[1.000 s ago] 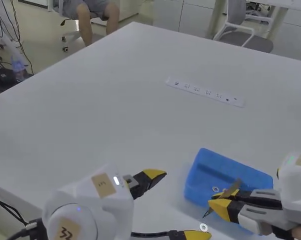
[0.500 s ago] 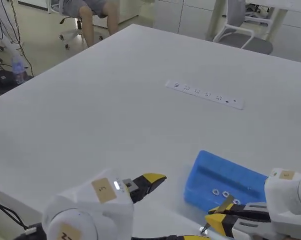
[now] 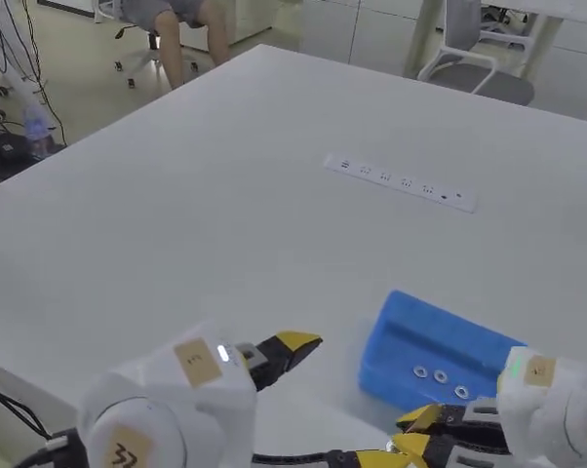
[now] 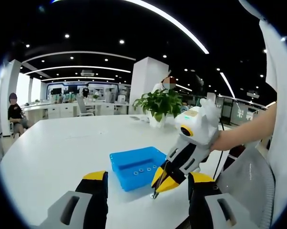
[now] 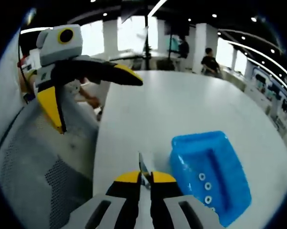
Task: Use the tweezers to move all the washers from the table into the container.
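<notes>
Near right on the table point(image 3: 225, 224), blue container point(image 3: 410, 336) lies lengthwise left-right with washers point(image 3: 441, 376) inside. Right gripper point(image 5: 141, 177) is clenched on tweezers point(image 5: 142, 165), tips pointing left beside the container. Left gripper point(image 3: 347, 398) is spread wide, empty.

Blue container point(image 4: 133, 182) with washers point(image 4: 141, 170), right gripper point(image 4: 163, 182) with tweezers point(image 4: 154, 192) just beside

- my right gripper point(image 3: 412, 434) runs off the head view at five o'clock, its body cut by the bottom and right edges.
- my left gripper point(image 3: 334, 400) is cut at seven o'clock; its lower jaw partly drops below the bottom edge.
- the tweezers point(image 5: 141, 168), clamped between my right jaws, end in a tip too fine to tell whether it carries anything.
- the washers point(image 3: 440, 374) in the container point(image 3: 401, 312) are tiny rings; i can't count them surely.
</notes>
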